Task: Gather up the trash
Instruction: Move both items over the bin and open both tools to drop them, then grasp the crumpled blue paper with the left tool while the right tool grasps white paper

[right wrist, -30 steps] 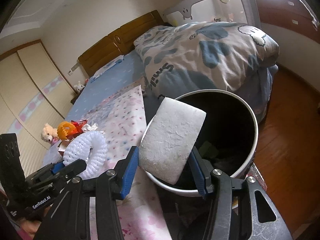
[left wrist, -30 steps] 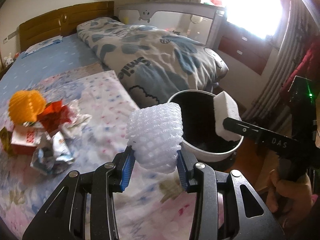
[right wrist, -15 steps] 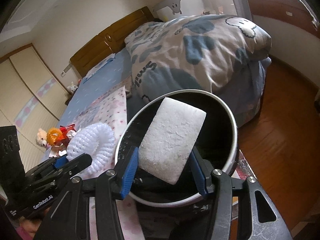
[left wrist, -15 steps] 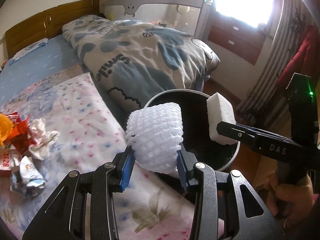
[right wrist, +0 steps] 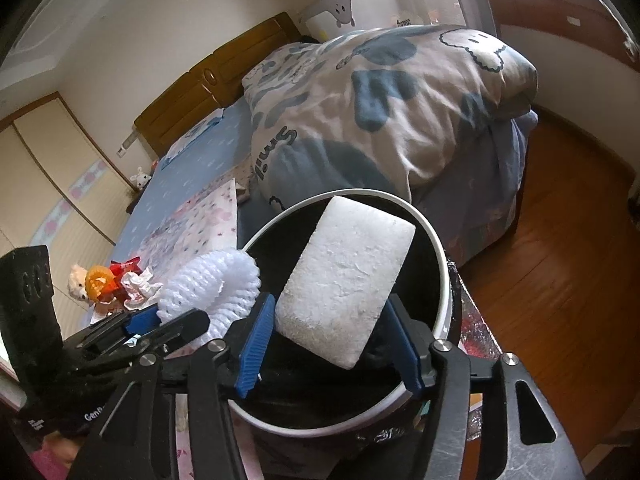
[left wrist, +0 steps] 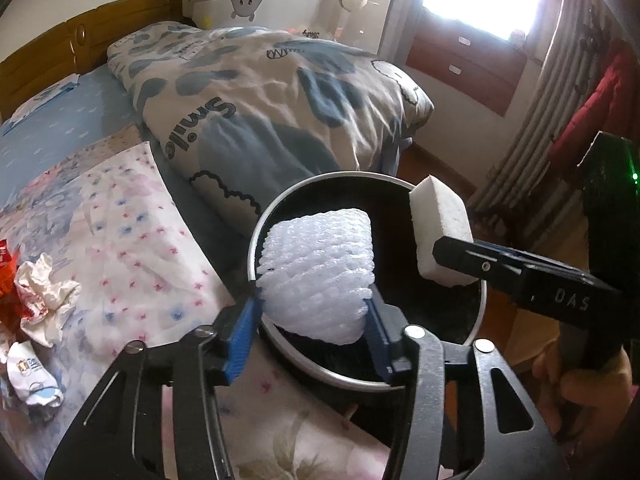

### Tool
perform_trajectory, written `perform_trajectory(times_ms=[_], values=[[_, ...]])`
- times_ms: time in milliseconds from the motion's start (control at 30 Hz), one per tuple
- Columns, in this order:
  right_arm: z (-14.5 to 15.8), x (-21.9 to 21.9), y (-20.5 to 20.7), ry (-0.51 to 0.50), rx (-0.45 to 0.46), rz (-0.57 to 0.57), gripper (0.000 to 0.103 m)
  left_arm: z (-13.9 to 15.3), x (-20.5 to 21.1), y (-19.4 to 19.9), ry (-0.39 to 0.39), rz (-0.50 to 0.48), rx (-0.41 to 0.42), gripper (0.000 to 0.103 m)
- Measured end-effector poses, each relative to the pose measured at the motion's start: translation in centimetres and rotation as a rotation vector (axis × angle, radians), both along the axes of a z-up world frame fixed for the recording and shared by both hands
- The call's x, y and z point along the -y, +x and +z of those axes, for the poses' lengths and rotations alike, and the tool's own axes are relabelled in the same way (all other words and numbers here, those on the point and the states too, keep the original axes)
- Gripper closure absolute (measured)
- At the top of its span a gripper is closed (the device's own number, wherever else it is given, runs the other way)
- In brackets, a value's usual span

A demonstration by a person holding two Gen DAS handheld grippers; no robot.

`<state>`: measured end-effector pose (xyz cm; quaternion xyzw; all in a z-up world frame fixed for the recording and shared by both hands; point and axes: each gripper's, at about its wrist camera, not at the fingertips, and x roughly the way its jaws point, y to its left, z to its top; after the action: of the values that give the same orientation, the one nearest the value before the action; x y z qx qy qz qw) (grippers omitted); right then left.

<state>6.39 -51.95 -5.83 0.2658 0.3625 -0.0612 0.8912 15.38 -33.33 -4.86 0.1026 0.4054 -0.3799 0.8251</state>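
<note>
Foam net (left wrist: 318,276): light, springy, best pinched across its sides; over the bin (left wrist: 280,344), between left gripper (left wrist: 312,320) fingers just now spreading, hardly pressing. Foam block (right wrist: 346,284): light, stiff, crumbly; over the bin, right gripper (right wrist: 330,340) fingers loosening too. Both tilted steeply down.

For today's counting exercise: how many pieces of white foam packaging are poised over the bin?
2: a white foam fruit net between the left gripper's pads, and a white foam block between the right gripper's pads.
</note>
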Motion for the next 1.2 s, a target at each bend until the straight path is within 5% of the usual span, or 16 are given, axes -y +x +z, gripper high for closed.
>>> perform_trajectory(times_ms=[167,533,1200], values=[[-0.1,0.6,-0.1,0.010,0.006,-0.018,0.037,-0.6,-0.6,0.1,-0.004,0.015,-0.022,0.035],[0.7,-1.4,-0.9,0.007,0.037,-0.018,0.035,-0.6,-5.1,-1.7,-0.026,0.074,-0.026,0.034],[1.2,-13.3,0.0,-0.016,0.067,0.174,0.022,-1.1,-19.2,-2.8,-0.055,0.308,-0.038,0.034]])
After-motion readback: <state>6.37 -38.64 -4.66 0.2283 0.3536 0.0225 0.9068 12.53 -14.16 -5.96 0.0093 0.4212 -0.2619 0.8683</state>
